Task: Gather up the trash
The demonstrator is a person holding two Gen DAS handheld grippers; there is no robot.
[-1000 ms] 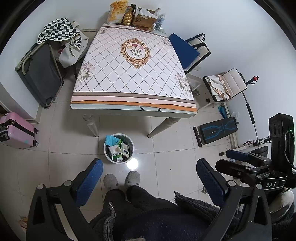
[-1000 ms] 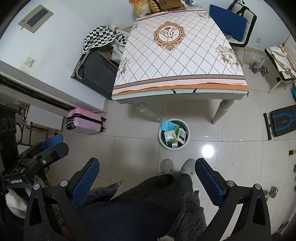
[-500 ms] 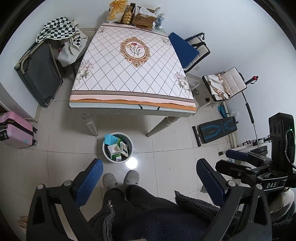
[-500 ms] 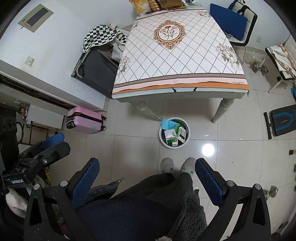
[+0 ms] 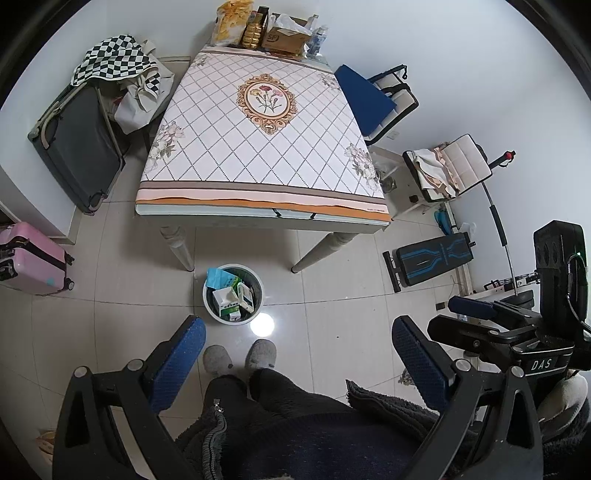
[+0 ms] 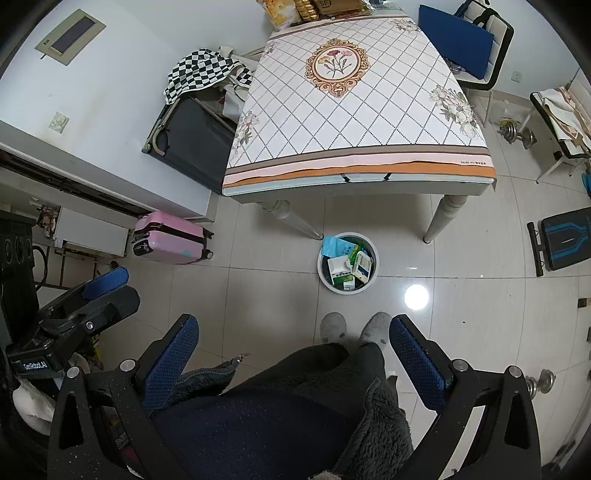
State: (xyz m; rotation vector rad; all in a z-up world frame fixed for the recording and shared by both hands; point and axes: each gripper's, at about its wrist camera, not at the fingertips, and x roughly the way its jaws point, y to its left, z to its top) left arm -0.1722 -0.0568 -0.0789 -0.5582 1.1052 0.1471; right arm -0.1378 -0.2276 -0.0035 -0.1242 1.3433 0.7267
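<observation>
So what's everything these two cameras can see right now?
Table: one, white diamond-patterned cloth, room centre.
Snack packages: several, yellow and brown, table's far edge.
Trash bin: one, white, floor by the table's front edge.
Cartons: several, white-green, inside bin.
Pink suitcase: one, floor at left.
Dark suitcase: one, grey, left of table.
Checkered cloth: one, black-white, atop the pile behind it.
Blue-cushioned chair: one, right of table.
Workout bench: one, black-blue, floor at right.
Dumbbell: one, metal, floor at right.
Slippers: two, grey, person's feet.
Left claw: open, blue pads.
Right claw: open, blue pads.
</observation>
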